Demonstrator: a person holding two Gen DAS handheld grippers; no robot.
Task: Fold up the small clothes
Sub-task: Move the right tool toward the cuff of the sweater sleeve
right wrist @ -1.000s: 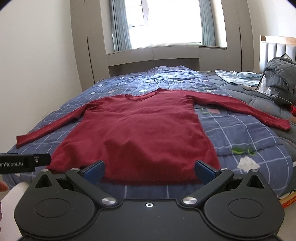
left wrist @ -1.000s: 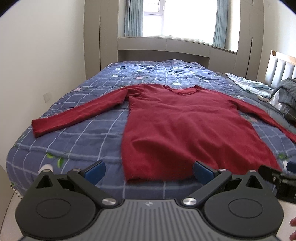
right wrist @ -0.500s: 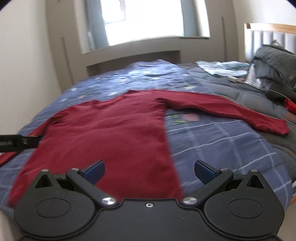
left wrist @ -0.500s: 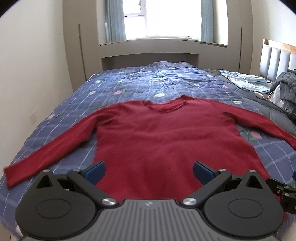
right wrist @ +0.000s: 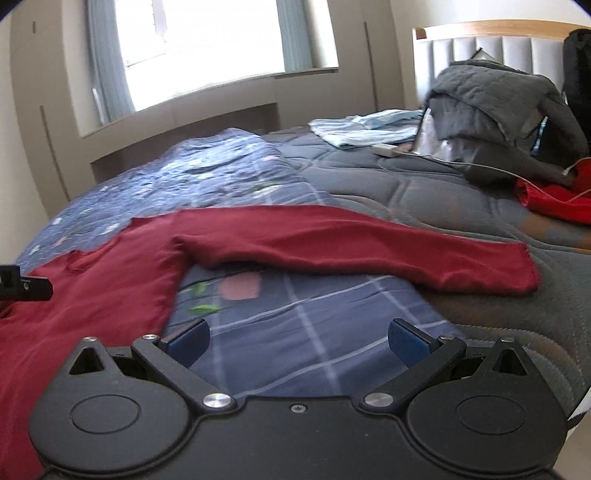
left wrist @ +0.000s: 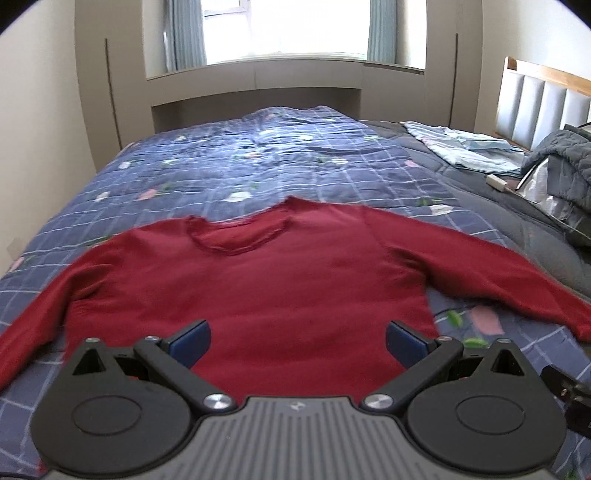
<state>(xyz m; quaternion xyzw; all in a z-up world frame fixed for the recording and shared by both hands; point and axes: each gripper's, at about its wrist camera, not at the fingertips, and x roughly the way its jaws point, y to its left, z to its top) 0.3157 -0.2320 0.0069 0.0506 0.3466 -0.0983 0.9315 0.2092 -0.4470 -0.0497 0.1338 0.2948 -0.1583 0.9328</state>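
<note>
Left wrist view: the left claw (left wrist: 298,343) hangs over the body of the sweater (left wrist: 258,280), released, its blue pads wide apart and nothing between them.
Right wrist view: the right claw (right wrist: 299,341) hangs over bare quilt (right wrist: 295,325) just beside the sweater's (right wrist: 110,288) side edge, released and holding nothing.
Sweater: red, flat on the bed, neck toward the window (left wrist: 295,26), both sleeves spread outward.
Right sleeve (right wrist: 351,247): runs across the quilt's edge onto the grey mattress (right wrist: 406,184); its cuff lies on the grey part.
Left sleeve (left wrist: 33,325): runs out toward the bed's left edge; its cuff is out of view.
Open room: bare quilt (left wrist: 258,162) between the neck and the window wall.
Crowded side: a grey blanket (right wrist: 509,99), a pale folded cloth (right wrist: 365,129) and a bright red cloth (right wrist: 554,203) lie near the headboard (right wrist: 498,40), apart from the cuff.
</note>
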